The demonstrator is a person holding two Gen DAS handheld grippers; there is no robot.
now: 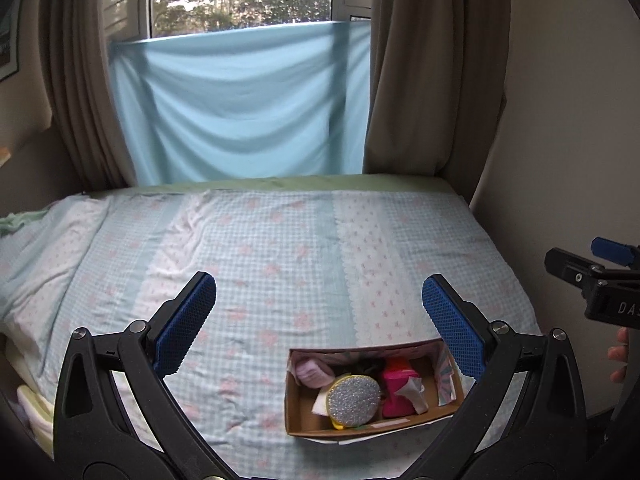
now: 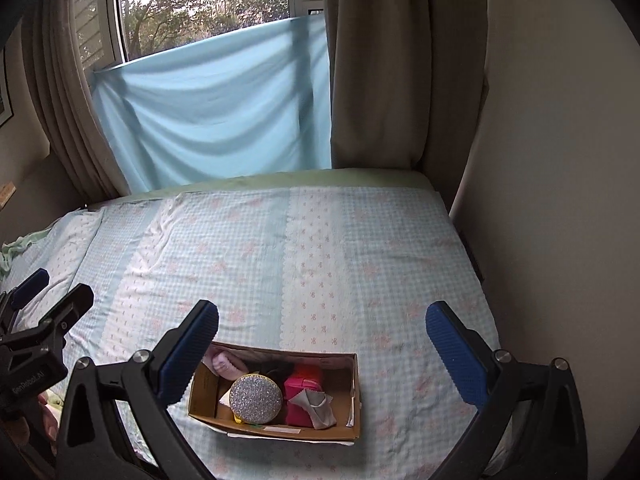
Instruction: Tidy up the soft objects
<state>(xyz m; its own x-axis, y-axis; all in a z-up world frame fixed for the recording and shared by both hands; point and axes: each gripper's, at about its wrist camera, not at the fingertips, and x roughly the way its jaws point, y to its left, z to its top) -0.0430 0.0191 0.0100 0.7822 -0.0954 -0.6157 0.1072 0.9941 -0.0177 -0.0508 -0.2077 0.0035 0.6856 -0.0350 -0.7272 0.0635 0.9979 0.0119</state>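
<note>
A brown cardboard box (image 1: 304, 420) (image 2: 354, 384) rests on the bed near its front edge. Inside lie a round silver glitter pad (image 1: 354, 400) (image 2: 256, 400), a pink rolled cloth (image 1: 314, 372) (image 2: 226, 363), a bright pink pouch (image 1: 396, 388) (image 2: 302, 396), a grey-white cloth (image 1: 414, 394) (image 2: 318, 406) and something dark at the back. My left gripper (image 1: 320, 320) hangs open above the box, nothing between its blue pads. My right gripper (image 2: 322, 344) is open over the box too, holding nothing. The right gripper (image 1: 592, 280) shows at the left view's right edge, the left gripper (image 2: 40, 312) at the right view's left edge.
The bed (image 1: 280, 248) (image 2: 320, 248) carries a light blue checked cover with pink bows. Behind it hang a blue sheet (image 1: 240, 104) over the window and beige curtains (image 1: 420, 80). A wall (image 2: 560, 160) borders the bed's right side. A hand (image 1: 620, 356) shows at the right.
</note>
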